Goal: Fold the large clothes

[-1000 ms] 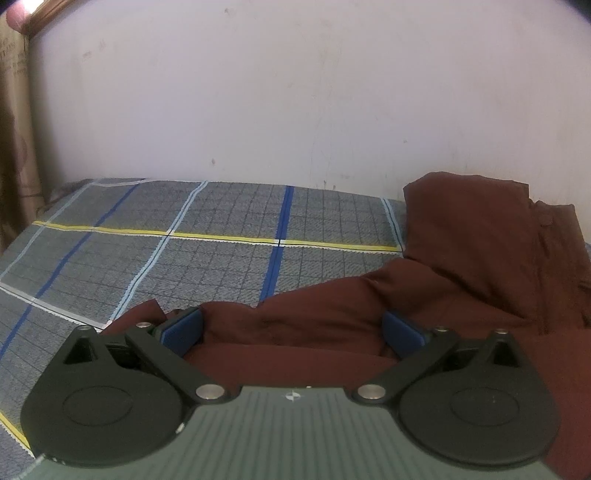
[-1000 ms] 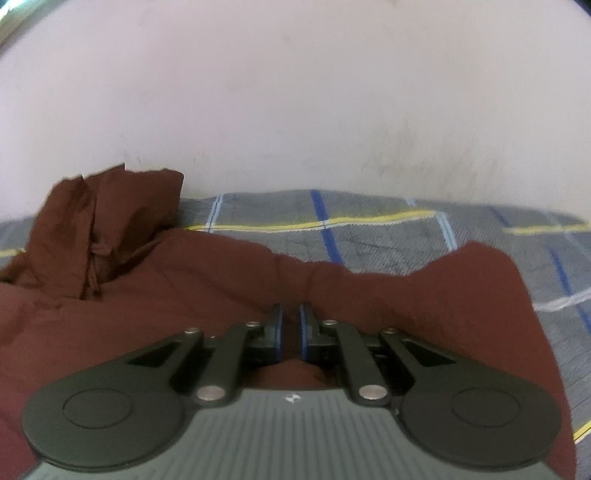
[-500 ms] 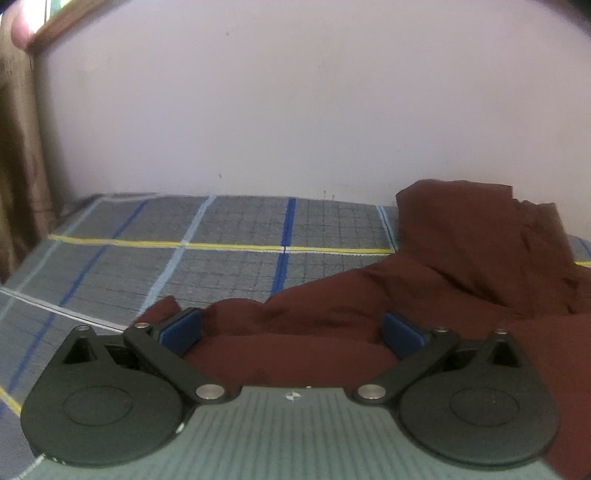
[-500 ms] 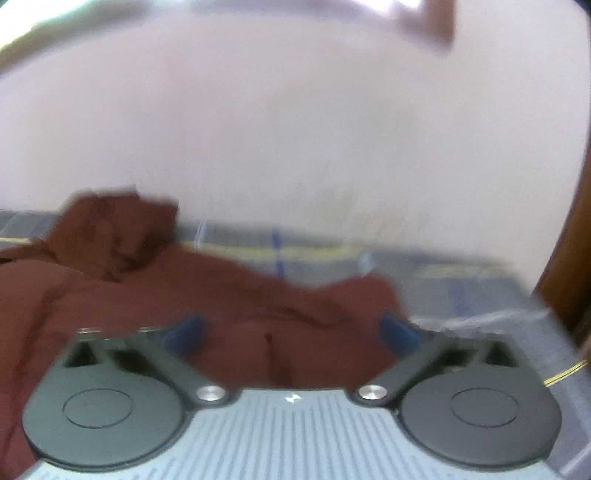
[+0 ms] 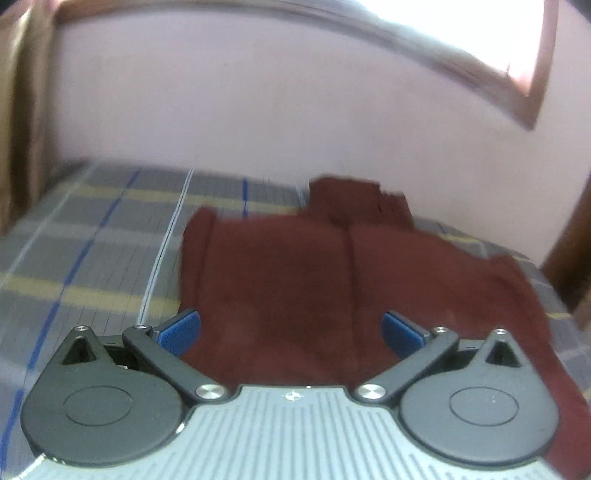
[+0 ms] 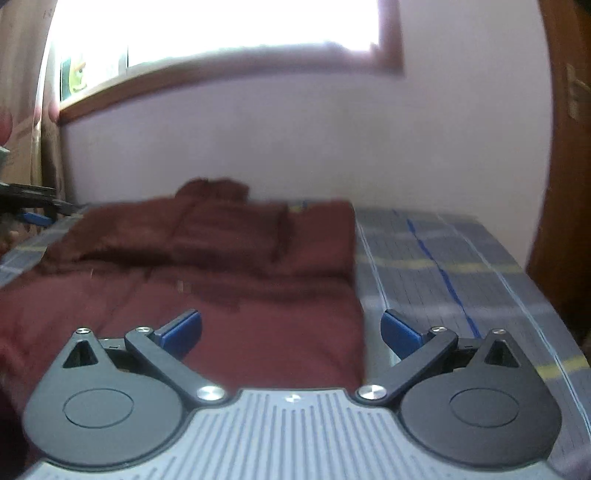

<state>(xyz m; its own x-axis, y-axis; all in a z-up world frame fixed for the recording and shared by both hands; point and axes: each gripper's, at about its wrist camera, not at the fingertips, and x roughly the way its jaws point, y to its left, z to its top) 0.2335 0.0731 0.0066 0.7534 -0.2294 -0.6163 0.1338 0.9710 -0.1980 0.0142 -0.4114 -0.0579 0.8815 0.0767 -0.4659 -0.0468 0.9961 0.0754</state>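
A checked grey bedspread (image 5: 92, 266) meets a pale wall (image 5: 258, 122) — window (image 6: 221, 26) at twelve o'clock. The maroon garment (image 5: 295, 277) lies flat on it. Left gripper (image 5: 291, 328) and right gripper (image 6: 291, 328) hover agape, empty.

both grippers (image 5: 291, 328) (image 6: 291, 328): black linkage arms w/ silver screws, blue pads (image 5: 179, 329), grey ribbed body.

Pale pinkish wall (image 6: 295, 140) fills the back, plain and a little scuffed. Up at twelve o'clock in the right wrist view, a window (image 6: 221, 26) blazes white with daylight, its wooden sill (image 6: 184, 81) running beneath. A curtain (image 6: 26, 110) hangs at nine o'clock, a brown wooden door (image 6: 569, 166) at three. Below, the bed's grey checked sheet (image 6: 461, 266), lined blue and yellow.
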